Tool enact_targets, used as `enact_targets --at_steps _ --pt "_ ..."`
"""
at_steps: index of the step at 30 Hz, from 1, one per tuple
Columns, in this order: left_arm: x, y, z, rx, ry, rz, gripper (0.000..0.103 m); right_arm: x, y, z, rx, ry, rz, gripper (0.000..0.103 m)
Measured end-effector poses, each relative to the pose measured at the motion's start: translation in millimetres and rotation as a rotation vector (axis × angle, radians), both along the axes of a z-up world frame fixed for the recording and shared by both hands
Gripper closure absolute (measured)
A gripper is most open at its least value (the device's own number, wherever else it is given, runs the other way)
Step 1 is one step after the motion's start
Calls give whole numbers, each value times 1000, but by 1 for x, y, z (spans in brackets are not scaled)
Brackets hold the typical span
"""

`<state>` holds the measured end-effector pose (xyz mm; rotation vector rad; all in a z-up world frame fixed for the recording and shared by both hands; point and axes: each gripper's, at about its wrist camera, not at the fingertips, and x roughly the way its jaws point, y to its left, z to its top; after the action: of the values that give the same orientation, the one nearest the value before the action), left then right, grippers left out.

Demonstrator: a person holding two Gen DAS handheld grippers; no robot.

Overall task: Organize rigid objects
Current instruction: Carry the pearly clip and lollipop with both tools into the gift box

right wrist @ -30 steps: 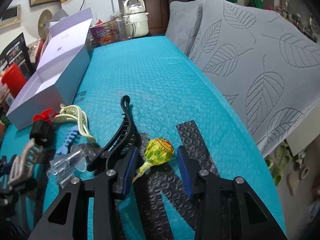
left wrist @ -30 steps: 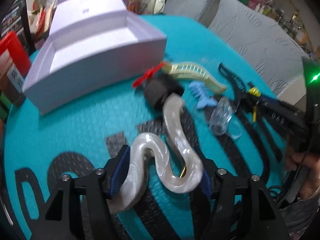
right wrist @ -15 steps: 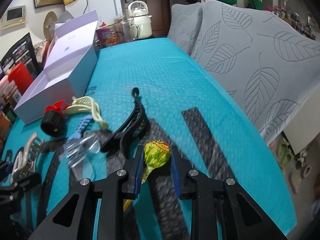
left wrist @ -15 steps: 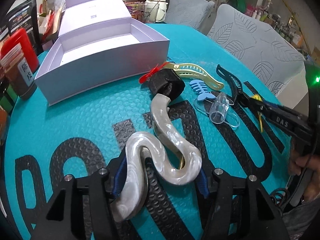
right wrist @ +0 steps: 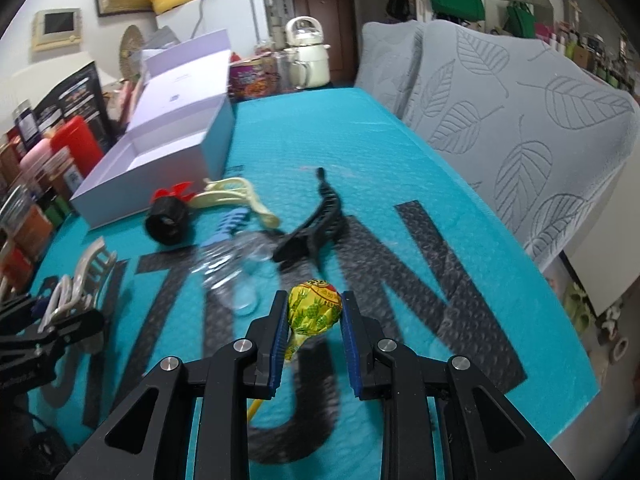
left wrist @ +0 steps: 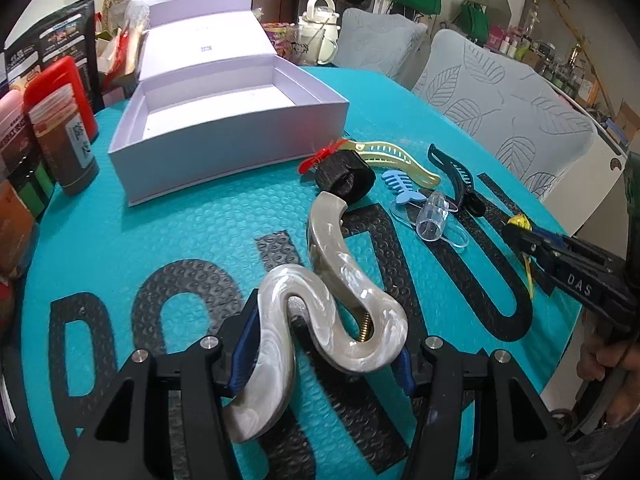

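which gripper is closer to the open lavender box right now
Left. The left gripper, clamping the pearl hair claw, sits nearer the lavender box; the right gripper, holding the lollipop, sits farther out.

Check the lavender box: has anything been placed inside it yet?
No, the open lavender box shows only its bare white floor, nothing inside.

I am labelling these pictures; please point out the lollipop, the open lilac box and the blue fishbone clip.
lollipop (right wrist: 315,307), right wrist view, wrapped head.
lilac box (left wrist: 224,148), left wrist view, front wall.
blue fishbone clip (left wrist: 400,188), left wrist view, spine.
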<state>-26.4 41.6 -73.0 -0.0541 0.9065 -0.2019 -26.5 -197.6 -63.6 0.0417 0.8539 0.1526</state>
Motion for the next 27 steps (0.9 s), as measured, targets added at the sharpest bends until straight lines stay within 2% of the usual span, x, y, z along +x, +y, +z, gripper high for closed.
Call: enact_targets --at_steps 12,27 --pt "-14 23 29 13 -92 50 48 -24 47 14 11 -35 139 78" --pt "-15 54 65 28 -190 137 48 -18 97 38 34 -78 325 78"
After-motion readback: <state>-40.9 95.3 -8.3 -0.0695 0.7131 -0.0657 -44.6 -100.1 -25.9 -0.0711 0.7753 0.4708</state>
